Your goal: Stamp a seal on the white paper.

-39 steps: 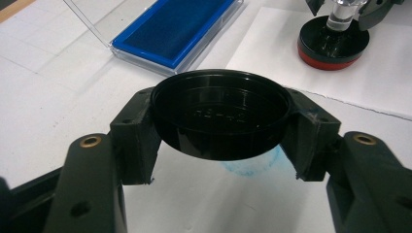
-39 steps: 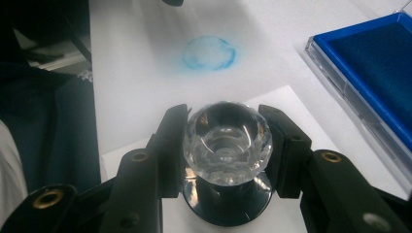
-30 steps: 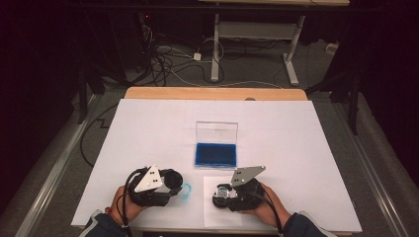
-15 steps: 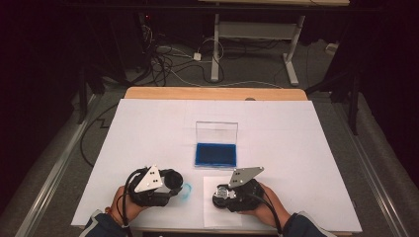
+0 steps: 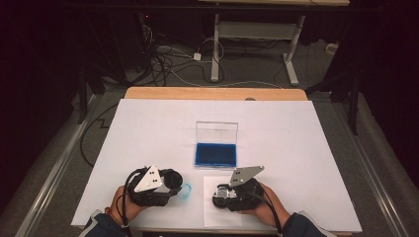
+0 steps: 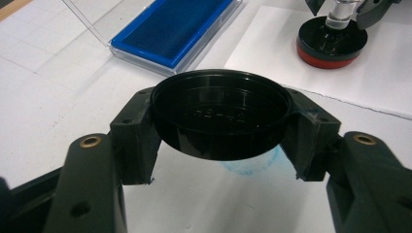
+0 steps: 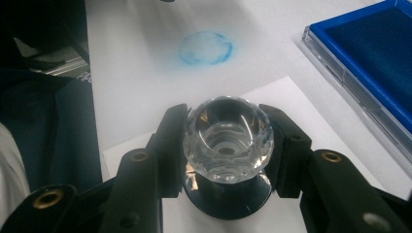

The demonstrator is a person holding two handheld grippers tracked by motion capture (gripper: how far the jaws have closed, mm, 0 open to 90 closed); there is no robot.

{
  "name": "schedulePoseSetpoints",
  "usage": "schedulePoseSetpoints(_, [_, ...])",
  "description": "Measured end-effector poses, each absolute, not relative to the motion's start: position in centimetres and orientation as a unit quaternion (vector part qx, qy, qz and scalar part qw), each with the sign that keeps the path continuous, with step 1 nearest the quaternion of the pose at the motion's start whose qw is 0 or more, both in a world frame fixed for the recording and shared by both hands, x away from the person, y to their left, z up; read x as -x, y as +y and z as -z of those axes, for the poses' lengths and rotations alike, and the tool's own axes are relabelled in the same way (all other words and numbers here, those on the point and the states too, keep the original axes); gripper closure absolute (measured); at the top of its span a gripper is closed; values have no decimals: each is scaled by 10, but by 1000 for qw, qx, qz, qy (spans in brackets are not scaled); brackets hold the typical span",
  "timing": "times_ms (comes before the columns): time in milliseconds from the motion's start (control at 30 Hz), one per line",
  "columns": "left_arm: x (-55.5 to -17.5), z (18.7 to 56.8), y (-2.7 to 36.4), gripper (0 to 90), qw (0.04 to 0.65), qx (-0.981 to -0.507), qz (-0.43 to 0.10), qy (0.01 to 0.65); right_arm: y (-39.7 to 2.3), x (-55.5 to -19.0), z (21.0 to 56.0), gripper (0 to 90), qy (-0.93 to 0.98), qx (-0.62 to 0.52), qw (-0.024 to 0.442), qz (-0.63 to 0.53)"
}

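Note:
My left gripper is shut on a black round cap, held hollow side up just above the white table cover. In the high view this gripper is at the front left. My right gripper is shut on the clear faceted knob of a round stamp with a black body and a red rim. The stamp stands upright on a white paper sheet. In the high view the right gripper is at the front, right of centre.
A blue ink pad in a clear case with its lid raised lies at the table's middle, just beyond both grippers. A round blue ink smudge marks the white cover between the grippers. Cables and desk legs stand on the floor beyond.

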State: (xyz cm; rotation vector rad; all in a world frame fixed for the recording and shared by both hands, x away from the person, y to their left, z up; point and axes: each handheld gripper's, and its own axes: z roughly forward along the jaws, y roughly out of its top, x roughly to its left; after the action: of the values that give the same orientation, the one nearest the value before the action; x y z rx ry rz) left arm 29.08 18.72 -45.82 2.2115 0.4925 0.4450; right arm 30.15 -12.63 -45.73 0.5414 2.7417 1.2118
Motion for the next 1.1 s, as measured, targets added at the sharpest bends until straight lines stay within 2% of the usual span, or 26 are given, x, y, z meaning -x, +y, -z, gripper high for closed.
schedulePoseSetpoints(1100, [-291,459,189,363,410,-876,-171,188,-125,-305,457,570,906,-165,42,-389])
